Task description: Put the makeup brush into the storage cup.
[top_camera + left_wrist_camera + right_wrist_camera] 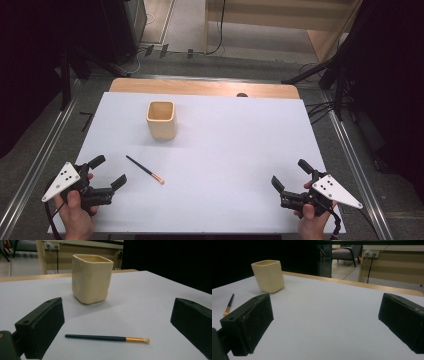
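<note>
Approach stage: both tongs, left (108, 173) and right (289, 174), gape empty. Brush (107, 338) lies untouched beside cup (91, 278). Next: left tongs should straddle its handle.

Brush (107, 338) before cream cup (91, 278)

The white worktop (225, 150) spreads beneath and ahead of my fingers (40, 327), and its bare wooden edge (200, 87) runs along the far side. Well beyond them, a pale wooden cabinet (280, 20) and a grey chair (348, 253) stand on the floor (190, 25).
</note>
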Demonstrator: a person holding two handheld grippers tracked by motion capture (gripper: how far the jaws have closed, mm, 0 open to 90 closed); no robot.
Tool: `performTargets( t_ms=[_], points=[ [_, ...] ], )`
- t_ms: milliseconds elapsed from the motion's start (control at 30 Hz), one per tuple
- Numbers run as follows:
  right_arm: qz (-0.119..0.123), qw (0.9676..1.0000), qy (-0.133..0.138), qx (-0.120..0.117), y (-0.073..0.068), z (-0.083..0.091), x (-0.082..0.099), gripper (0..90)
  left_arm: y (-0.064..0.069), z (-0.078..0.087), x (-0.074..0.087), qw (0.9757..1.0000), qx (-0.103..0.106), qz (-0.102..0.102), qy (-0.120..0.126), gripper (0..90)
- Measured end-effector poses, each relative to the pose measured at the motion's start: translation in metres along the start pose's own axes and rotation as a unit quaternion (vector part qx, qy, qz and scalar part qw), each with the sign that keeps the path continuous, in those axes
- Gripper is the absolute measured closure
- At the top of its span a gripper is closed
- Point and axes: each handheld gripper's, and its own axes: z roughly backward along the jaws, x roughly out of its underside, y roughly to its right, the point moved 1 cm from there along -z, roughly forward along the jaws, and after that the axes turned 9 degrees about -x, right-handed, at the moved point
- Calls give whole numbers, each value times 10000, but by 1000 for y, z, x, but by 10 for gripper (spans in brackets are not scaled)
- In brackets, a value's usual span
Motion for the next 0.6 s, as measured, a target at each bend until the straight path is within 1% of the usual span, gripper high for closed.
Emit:
performTargets(
  t_ms=[133, 167, 200, 333, 367, 500, 533, 567, 600],
  points=[
    [-50, 10000, -6, -20, 0, -2, 0, 4, 1, 1, -3, 10000, 21, 1, -5, 0],
    [-35, 10000, -1, -24, 0, -3, 0, 4, 1, 1, -4, 10000, 31, 15, 6, 0],
    [-27, 10000, 2, -35, -1, -3, -1, 5, 2, 0, -6, 10000, 46, -20, -3, 0],
    [-1, 10000, -19, -51, -1, -5, -1, 6, 3, -1, -10, 9999, 94, -45, -20, 0],
    [-8, 10000, -22, -57, 0, -5, -1, 7, 4, -3, -13, 9998, 168, -90, -26, 0],
    [-25, 10000, -70, -65, 1, -3, -1, 7, 6, -7, -18, 9996, 230, -131, -29, 0],
    [-3, 10000, -75, -66, 1, -2, -1, 7, 7, -9, -22, 9995, 289, -135, -15, 0],
    [-3, 10000, -75, -66, 1, -2, -1, 7, 7, -9, -22, 9995, 289, -135, -15, 0],
    [-16, 9999, -90, -60, 1, 0, -1, 7, 7, -12, -25, 9993, 351, -139, -13, 0]
  ],
)
